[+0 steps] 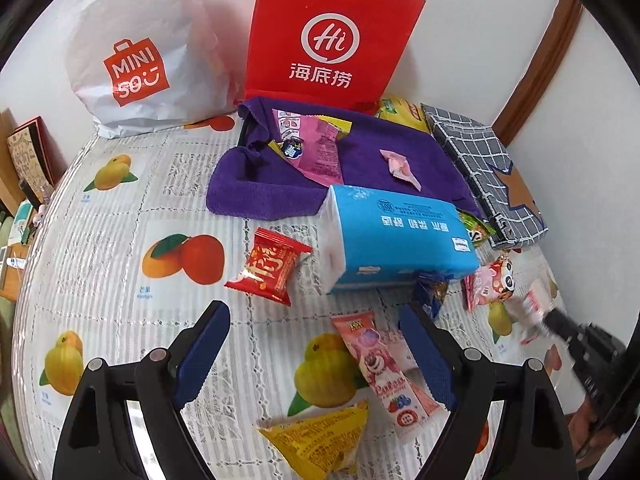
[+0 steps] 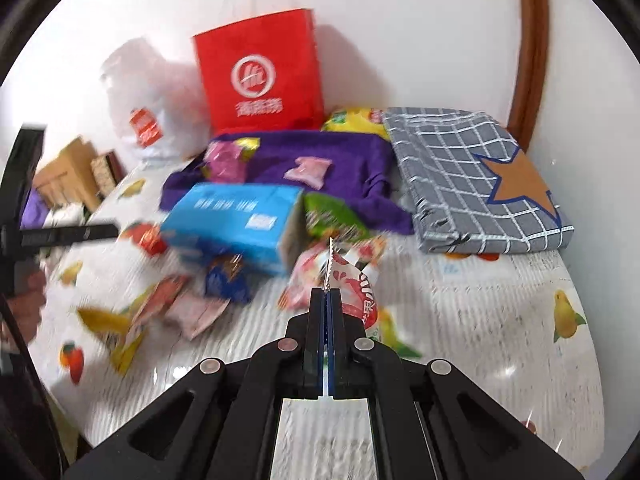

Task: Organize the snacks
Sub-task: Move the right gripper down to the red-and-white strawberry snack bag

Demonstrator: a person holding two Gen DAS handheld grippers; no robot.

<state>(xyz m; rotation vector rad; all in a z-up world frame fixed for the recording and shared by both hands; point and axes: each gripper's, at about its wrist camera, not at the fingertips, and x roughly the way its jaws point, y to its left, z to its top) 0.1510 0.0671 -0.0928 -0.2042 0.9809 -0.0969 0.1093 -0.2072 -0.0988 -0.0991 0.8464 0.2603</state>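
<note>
Snack packets lie scattered on a fruit-print tablecloth (image 1: 120,208). My left gripper (image 1: 316,316) hangs open above the cloth, nothing between its fingers. Just beyond its tips lies a red packet (image 1: 268,266); under it are a pink bear-print packet (image 1: 380,364) and a yellow triangular packet (image 1: 320,440). My right gripper (image 2: 328,294) is shut on the serrated edge of a red-and-white snack packet (image 2: 360,292), lifted off the table. In the left wrist view that gripper (image 1: 560,324) is blurred at the right, with the packet (image 1: 532,308). A purple cloth (image 1: 380,140) holds pink packets (image 1: 320,148).
A blue tissue pack (image 1: 396,232) lies mid-table with a blue wrapper (image 1: 430,292) and a pink panda packet (image 1: 492,280) beside it. A red paper bag (image 1: 332,36) and white plastic bag (image 1: 132,52) stand against the wall. A grey checked bundle (image 2: 472,176) fills the right corner.
</note>
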